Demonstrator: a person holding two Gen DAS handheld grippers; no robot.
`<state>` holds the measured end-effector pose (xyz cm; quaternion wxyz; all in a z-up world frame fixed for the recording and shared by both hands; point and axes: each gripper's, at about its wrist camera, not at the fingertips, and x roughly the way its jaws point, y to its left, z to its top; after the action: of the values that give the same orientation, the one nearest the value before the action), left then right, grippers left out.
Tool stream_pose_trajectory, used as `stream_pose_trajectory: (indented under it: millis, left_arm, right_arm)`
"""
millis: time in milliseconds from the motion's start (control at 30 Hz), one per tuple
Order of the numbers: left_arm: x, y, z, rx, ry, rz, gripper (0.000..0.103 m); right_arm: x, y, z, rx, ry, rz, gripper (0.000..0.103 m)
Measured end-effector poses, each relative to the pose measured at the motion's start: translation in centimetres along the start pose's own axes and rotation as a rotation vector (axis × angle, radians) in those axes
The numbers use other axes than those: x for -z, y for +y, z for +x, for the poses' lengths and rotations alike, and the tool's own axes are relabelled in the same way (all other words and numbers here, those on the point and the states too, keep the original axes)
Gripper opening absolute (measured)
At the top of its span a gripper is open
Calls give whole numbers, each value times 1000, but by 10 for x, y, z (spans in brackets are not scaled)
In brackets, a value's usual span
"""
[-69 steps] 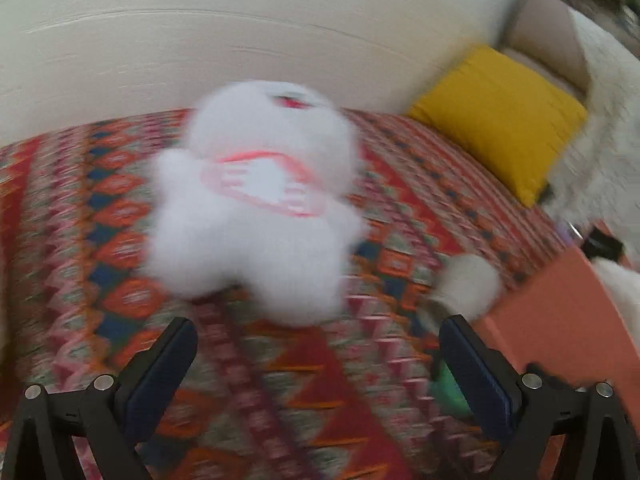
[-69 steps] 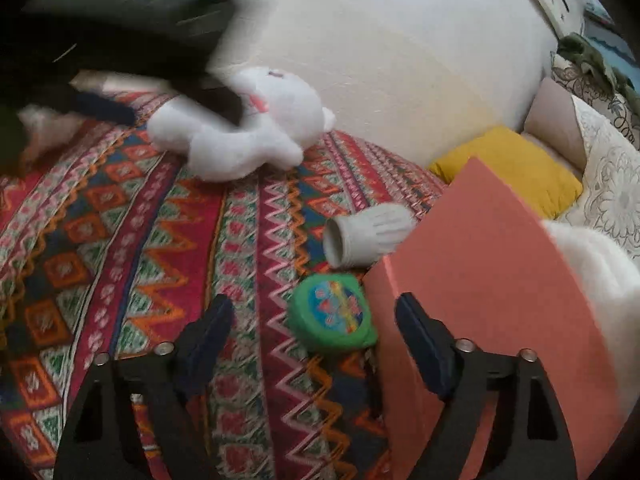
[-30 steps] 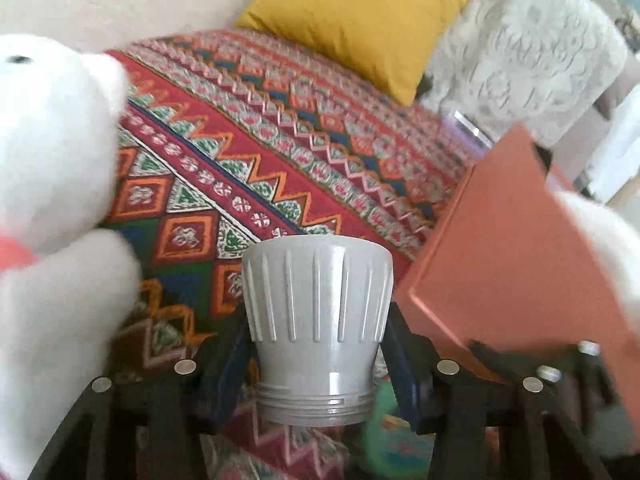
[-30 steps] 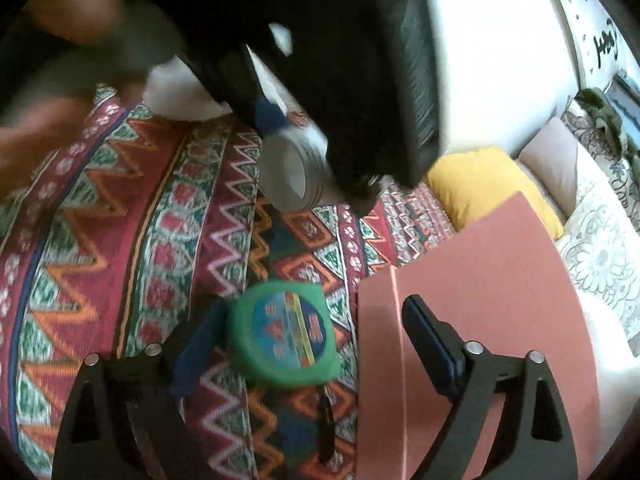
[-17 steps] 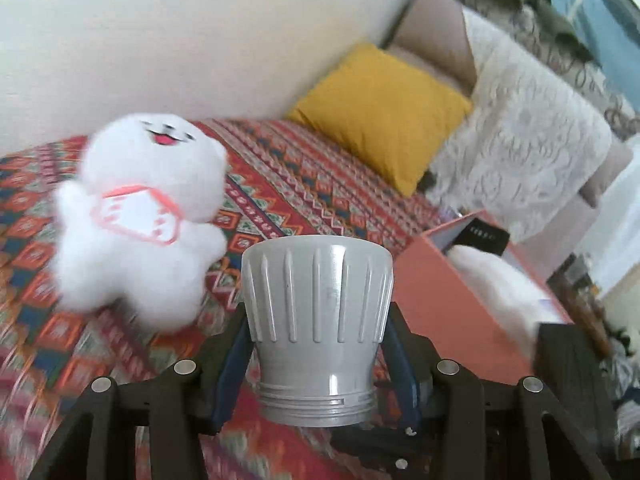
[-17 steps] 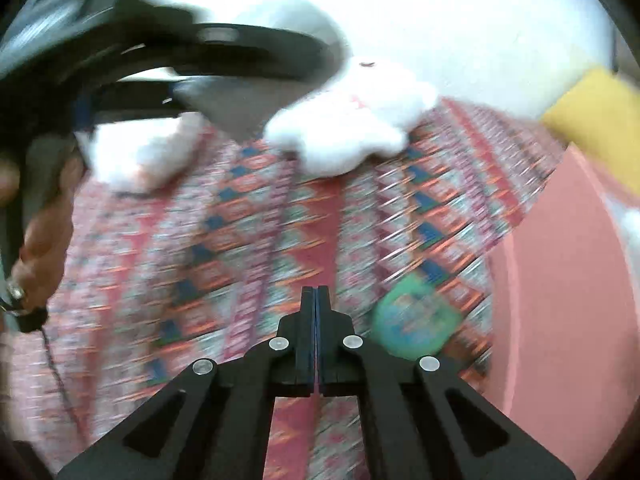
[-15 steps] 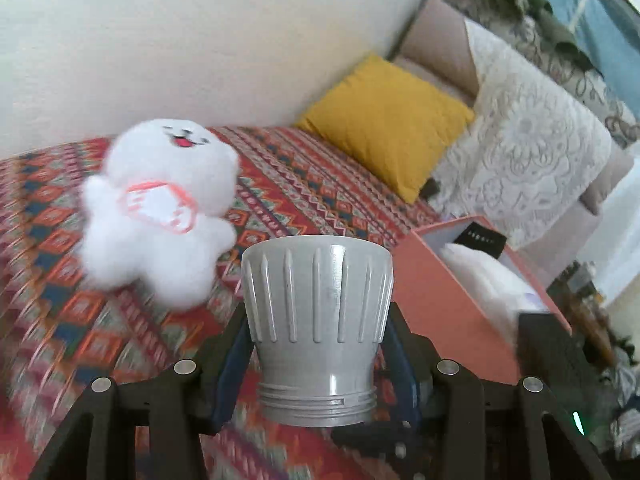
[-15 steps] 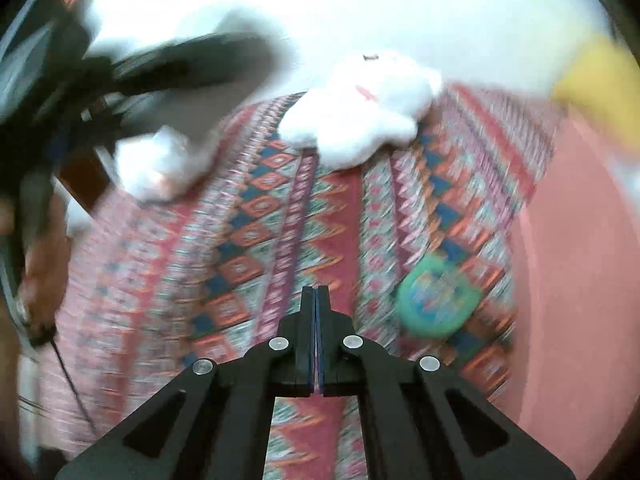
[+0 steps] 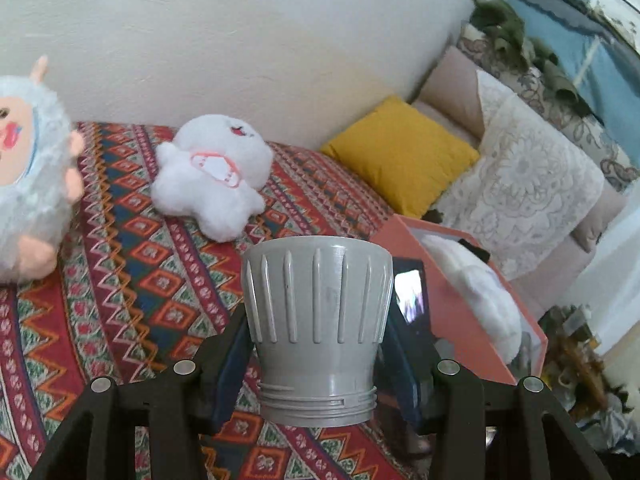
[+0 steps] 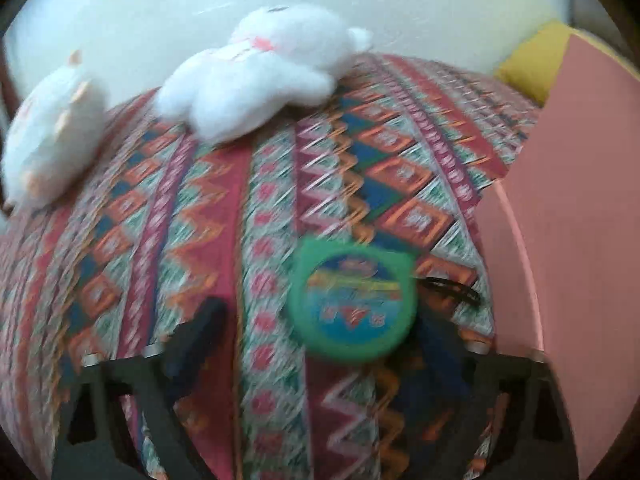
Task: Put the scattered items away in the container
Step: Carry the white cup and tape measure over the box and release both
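My left gripper (image 9: 316,344) is shut on a grey ribbed cup (image 9: 316,312), held upright above the patterned bedspread (image 9: 132,280). Just to the right of it stands the orange box (image 9: 476,344), with a white plush (image 9: 476,288) inside. In the blurred right wrist view, my right gripper (image 10: 320,336) is open low over the bedspread. A green round tape measure (image 10: 352,300) lies between its fingers, closer to the right finger (image 10: 436,344). The orange box wall (image 10: 568,240) rises right beside it.
A white plush toy (image 9: 212,176) lies on the bedspread near the wall, and a sheep plush (image 9: 28,184) sits at the far left. A yellow pillow (image 9: 400,156) and a lace cushion (image 9: 520,188) lie behind the box. A small lit screen (image 9: 410,292) shows beside the cup.
The right gripper, shut half a second ago, has opened and come down around the green tape measure. The left gripper has kept the cup and swung so the box interior shows.
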<state>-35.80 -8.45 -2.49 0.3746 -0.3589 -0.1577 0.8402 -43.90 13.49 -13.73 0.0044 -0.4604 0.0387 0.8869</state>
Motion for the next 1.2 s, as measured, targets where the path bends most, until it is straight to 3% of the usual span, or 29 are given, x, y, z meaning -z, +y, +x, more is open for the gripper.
stream_pose_trajectory:
  millis: [167,300,433,567,667,733,900,967,1067,1133,1167,1200]
  left_arm:
    - [14,0,-14,-19,-10,-15,54]
    - [24,-16,-26,-49,-18,-7,54]
    - [31,-51,-35,-72,-23,49,54]
    - [32,-106,-40,-86,-43,115,54]
    - [30,-156,-33,-149,-65,172,54]
    - [28,-191,-24,-172,-80,204,54]
    - [16,-281,36,-101,-70,283,54]
    - [10,-309,66,-82,-52,305,54]
    - [2,-336,118,-90,-6,294,55]
    - [2,-341,145,-100,32,238,81]
    - [2,-342,158,-104,51,207,87]
    - [3,-344,166,-120,56,190,92]
  right_arm:
    - [9,-8,-29,-251,11,80,59]
    - [28,4,-70,-373,-35,72,59]
    - [46,-4,-144,-440,-159,20,59]
    - [55,-26,-208,-433,-301,19,59]
    - [64,-70,-255,-401,-405,54,59]
    - [69,-109,-285,-344,-473,96,59]
    - [74,-204,-328,-161,-563,212,60]
    - [71,-251,-326,-120,-531,292,60]
    - [67,-311,-302,-158,-433,382,60]
    - [72,-338,-281,-233,-368,460,66]
    - [78,-352,-273,-263,-357,519,71]
    - [84,-361,-272,-256,-358,571,85]
